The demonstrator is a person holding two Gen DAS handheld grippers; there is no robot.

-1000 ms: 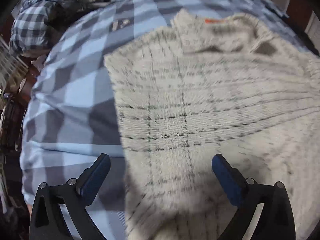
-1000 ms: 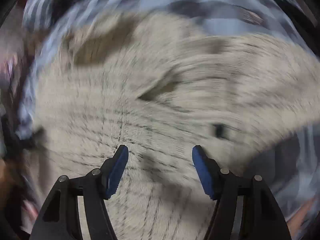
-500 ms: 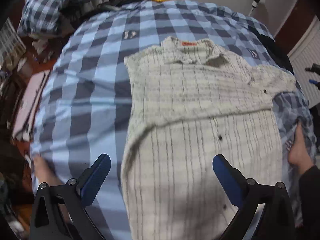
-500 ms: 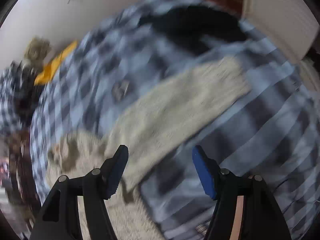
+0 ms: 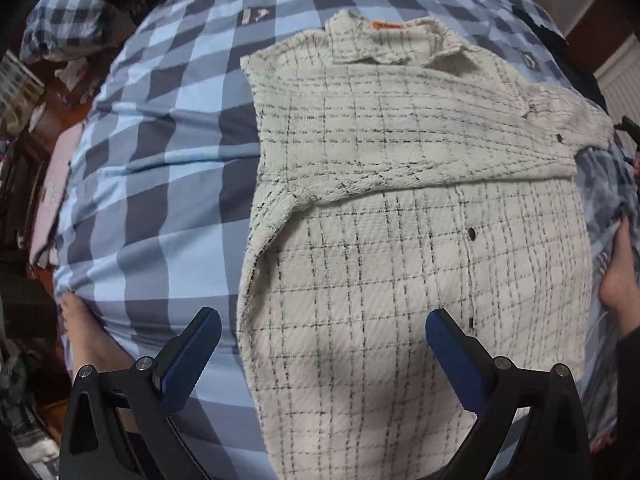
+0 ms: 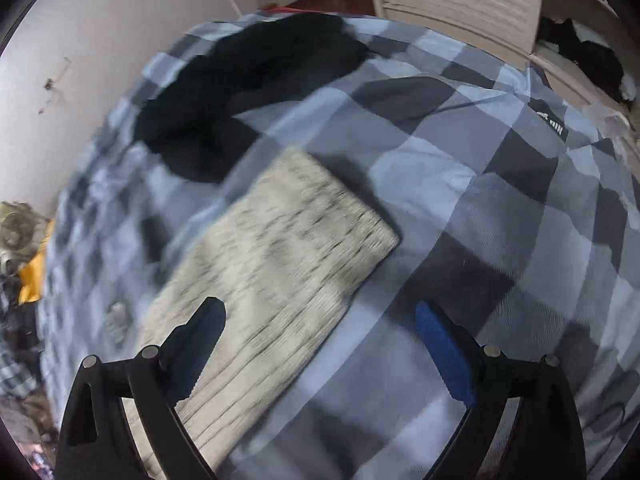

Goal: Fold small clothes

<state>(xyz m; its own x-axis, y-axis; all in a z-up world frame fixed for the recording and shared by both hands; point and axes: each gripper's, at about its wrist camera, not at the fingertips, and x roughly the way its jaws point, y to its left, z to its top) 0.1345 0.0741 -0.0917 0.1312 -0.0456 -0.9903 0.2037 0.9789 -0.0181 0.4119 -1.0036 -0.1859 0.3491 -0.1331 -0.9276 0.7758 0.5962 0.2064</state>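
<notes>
A cream shirt with thin black checks (image 5: 400, 208) lies flat on the blue checked bed cover (image 5: 160, 160), collar at the far end. Its left sleeve is folded across the chest. My left gripper (image 5: 320, 344) is open and empty, hovering above the shirt's lower hem. In the right wrist view the shirt's outstretched right sleeve (image 6: 280, 264) lies on the cover, blurred. My right gripper (image 6: 320, 336) is open and empty above that sleeve's near part.
A black garment (image 6: 248, 92) lies on the bed beyond the sleeve. Crumpled checked bedding (image 5: 68, 12) sits at the far left corner. Bare feet (image 5: 616, 280) stand at the bed's near edge. A white louvred door (image 6: 460, 4) and wall lie beyond.
Both grippers have lifted away from the shirt. The right gripper has swung right, from over the shirt's body to over the outstretched sleeve. Both stay open.
</notes>
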